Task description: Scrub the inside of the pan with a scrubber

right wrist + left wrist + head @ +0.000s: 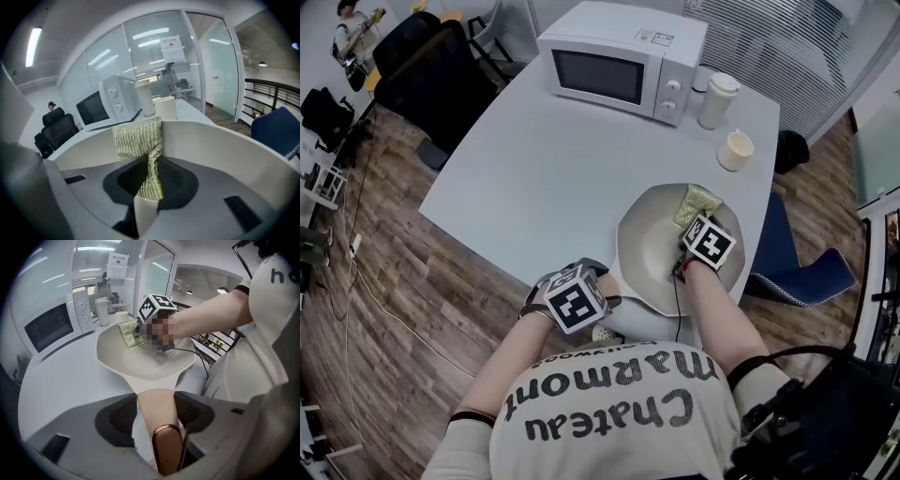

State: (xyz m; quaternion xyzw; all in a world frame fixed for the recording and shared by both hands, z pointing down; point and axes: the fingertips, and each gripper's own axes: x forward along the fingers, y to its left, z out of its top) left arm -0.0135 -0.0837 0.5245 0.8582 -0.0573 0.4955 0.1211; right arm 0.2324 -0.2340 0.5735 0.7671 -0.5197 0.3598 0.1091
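Your right gripper point(150, 180) is clamped on a gathered fold of the scrubber point(138, 136). The scrubber's free part lies flat against the far inner wall of the pan point(215, 145), at the centre of the right gripper view. Your left gripper point(155, 414) is closed on the handle point(158, 399), low in the left gripper view. In the head view the pan sits right of centre, at the near edge of the table point(534, 169).

Table point(534, 178): pale grey, smooth top, standing on a wooden floor point(394, 281).
Far end: a white microwave point(619, 64), door closed.
Beside the microwave: a tall cup point(717, 100) with a lid, and a small cup point(736, 150) a little nearer.
Near edge: a pale pan point(625, 239), its handle reaching over the edge.
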